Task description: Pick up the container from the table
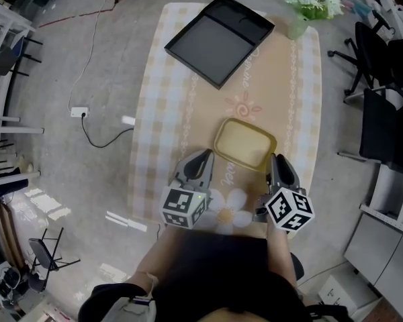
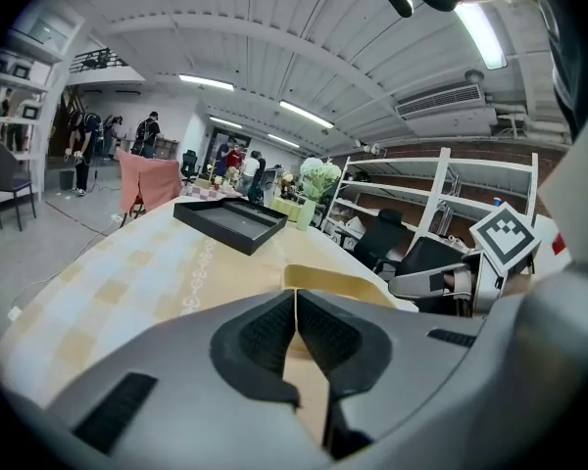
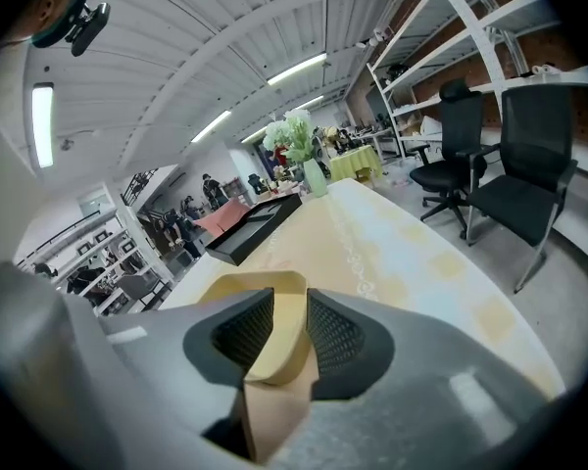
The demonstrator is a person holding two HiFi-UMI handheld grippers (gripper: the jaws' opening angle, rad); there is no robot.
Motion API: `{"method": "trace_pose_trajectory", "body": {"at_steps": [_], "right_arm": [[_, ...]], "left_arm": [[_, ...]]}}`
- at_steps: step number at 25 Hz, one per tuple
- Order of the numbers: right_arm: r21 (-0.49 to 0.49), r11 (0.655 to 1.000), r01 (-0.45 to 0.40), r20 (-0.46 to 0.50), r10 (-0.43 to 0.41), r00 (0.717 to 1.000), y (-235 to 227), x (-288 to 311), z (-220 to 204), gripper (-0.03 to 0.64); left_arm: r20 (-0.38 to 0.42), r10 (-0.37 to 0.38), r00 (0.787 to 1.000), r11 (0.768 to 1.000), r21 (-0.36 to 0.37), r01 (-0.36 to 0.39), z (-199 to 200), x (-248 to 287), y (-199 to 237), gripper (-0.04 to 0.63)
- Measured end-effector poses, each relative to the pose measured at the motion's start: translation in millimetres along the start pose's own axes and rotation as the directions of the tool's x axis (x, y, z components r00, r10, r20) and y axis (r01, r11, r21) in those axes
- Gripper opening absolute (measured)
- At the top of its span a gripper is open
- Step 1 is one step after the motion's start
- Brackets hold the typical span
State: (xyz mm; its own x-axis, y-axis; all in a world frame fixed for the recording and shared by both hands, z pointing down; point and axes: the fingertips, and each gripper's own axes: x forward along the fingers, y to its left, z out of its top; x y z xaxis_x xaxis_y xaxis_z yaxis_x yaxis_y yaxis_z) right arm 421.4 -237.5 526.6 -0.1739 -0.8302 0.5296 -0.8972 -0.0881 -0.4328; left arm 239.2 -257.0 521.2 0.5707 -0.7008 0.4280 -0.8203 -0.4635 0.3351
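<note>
Right gripper [image 3: 282,326] jaws apart astride shallow yellow plastic container [image 1: 245,143] rim: seat deeper, clamp squarely, lift level. Left gripper [image 2: 296,326] jaws closed, empty.

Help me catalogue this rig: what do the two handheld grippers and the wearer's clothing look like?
Both the left gripper and the right gripper have smooth grey shells tapering to a two-jaw claw. Each claw's pads are black with a fine ribbed texture. Each carries a cube of black-and-white square markers. No cables show on them. The person wears a dark top.
</note>
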Motion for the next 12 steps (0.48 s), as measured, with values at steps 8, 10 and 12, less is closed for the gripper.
{"method": "trace_pose_trajectory", "body": {"at_steps": [8, 10, 12], "right_arm": [[0.0, 1.0, 0.0, -0.054, 0.0, 0.999, -8, 19, -8, 0.104], [-0.005, 1.0, 0.002, -0.068, -0.002, 0.998, -9, 24, -10, 0.104], [-0.007, 1.0, 0.001, -0.081, -0.002, 0.997, -10, 27, -12, 0.104]], "left_arm": [[-0.01, 0.032, 0.999, 0.998, -0.047, -0.033, -3, 9, 14, 0.015], [-0.012, 0.038, 0.999, 0.997, -0.062, -0.038, -4, 12, 17, 0.015], [-0.015, 0.042, 0.999, 0.997, -0.071, -0.043, -5, 14, 20, 0.015]]}}
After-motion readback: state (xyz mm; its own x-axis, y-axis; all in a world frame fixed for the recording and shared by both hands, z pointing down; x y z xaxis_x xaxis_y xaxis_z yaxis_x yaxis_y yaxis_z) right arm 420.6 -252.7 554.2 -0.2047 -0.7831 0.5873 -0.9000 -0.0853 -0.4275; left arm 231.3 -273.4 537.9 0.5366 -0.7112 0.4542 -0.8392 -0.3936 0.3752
